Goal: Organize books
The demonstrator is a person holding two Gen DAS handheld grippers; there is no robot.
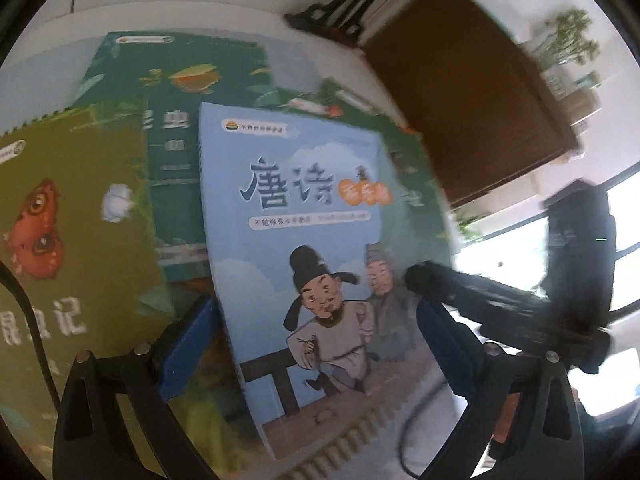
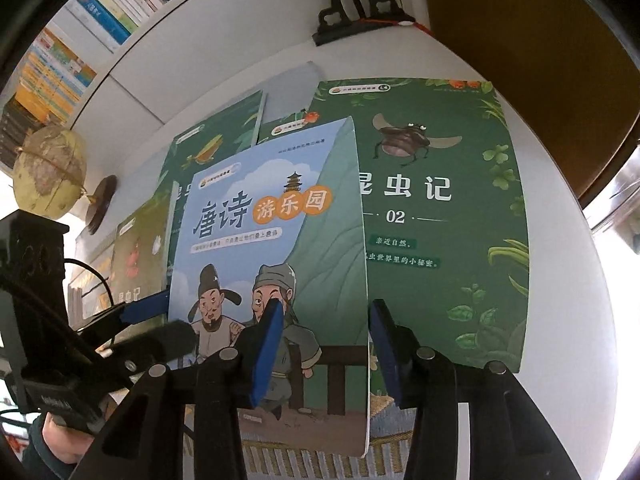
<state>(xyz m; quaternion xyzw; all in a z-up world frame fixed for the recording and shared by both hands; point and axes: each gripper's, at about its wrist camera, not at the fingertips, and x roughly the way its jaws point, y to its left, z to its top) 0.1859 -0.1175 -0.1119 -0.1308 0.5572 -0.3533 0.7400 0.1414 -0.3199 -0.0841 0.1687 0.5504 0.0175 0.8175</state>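
Lifting blue book point(image 2: 256, 240) off white table point(image 2: 560, 240): thin softcover, light, glossy, cover bowing, so judged floppy and slippery. Sits raised above green books point(image 2: 440, 208) and olive book point(image 1: 80, 220) lying flat. Right gripper point(image 2: 324, 344) straddles its right lower edge, blue pads either side, contact not clear. Left gripper point(image 1: 316, 328) spread wide around lower part, pads point(image 1: 184, 344) apart from cover. Best hold judged near spine or both side edges, to stop sagging.

Blue book point(image 1: 316, 216) hides green books' point(image 1: 176, 92) titles; olive book point(image 1: 72, 240) cut by frame edge.
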